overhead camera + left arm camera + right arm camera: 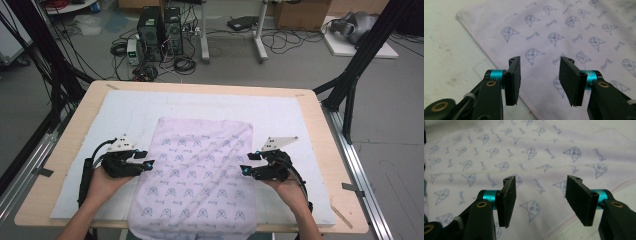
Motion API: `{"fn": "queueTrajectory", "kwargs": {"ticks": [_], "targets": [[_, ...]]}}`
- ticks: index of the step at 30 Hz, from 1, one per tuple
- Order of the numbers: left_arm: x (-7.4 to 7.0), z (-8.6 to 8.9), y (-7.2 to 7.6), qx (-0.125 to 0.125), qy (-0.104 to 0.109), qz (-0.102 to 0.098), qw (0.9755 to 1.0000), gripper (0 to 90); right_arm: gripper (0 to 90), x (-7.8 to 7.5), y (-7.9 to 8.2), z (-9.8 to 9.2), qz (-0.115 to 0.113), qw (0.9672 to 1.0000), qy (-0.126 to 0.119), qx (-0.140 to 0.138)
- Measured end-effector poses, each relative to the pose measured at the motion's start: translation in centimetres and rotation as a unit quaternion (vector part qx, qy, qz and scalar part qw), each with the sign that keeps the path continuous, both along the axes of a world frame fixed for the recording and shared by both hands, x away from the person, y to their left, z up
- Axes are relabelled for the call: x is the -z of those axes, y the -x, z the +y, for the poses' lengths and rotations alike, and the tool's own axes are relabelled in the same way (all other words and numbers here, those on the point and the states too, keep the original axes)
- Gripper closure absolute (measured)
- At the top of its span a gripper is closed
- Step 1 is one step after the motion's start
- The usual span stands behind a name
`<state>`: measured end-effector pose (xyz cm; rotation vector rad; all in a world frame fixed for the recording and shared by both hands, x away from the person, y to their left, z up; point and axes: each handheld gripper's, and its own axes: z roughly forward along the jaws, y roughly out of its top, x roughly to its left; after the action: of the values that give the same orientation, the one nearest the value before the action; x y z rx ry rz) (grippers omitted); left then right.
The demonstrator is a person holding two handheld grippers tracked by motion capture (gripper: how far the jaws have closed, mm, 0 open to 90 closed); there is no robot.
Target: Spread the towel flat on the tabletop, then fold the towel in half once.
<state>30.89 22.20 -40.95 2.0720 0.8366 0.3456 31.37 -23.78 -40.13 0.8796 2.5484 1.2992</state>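
A pale lilac cloth [200, 175] printed with small blue cartoon faces and scribbled words lies flat on a white mat [300, 120] covering a wooden table [75, 130]. The cloth sits at the middle of the table, folded into a tall rectangle, its far edge short of the table's centre line and its near edge drooping over the table's front rim. Soft wrinkles run across its surface, and a stitched pink hem [499, 62] borders its side edges.

The left gripper [148, 163], held in a person's left hand [102, 182], hovers at the cloth's left edge with its jaws released, gaping and gripping nothing; the left gripper view shows the hem passing beneath the gap. The right gripper [245, 169], in the right hand [290, 190], stands at the cloth's right edge, likewise let go, its jaws parted wide above the printed fabric with nothing between the pads [507, 200]. Both grippers point inward toward the cloth from opposite sides, level with one another, about halfway down its length.
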Motion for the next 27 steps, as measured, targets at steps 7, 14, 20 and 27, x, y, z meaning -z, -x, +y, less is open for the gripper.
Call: {"fn": "queueTrajectory", "kwargs": {"ticks": [7, 14, 20, 27], "targets": [[-0.2, -0.2, -0.1, 0.006, 0.002, 0.002, 1.0, 47.9, 37.4, -0.5, -0.2, 0.7, -0.005, 1.0, 0.002, -0.003], [-0.3, -0.1, -0.3, 0.0, 0.009, 0.007, 0.9999, 45.5, 35.6, -0.5, -0.6, 0.7, -0.007, 1.0, 0.0, -0.003], [-0.9, -0.2, -0.6, -0.003, 0.01, 0.0, 0.9999, 44.8, 34.3, -0.6, -1.0, 0.5, -0.011, 0.9999, 0.001, 0.004], [-1.7, -0.4, -1.7, -0.009, 0.013, -0.007, 0.9999, 44.3, 34.3, -1.4, -2.3, 0.3, -0.019, 0.9998, 0.0, 0.011]]}}
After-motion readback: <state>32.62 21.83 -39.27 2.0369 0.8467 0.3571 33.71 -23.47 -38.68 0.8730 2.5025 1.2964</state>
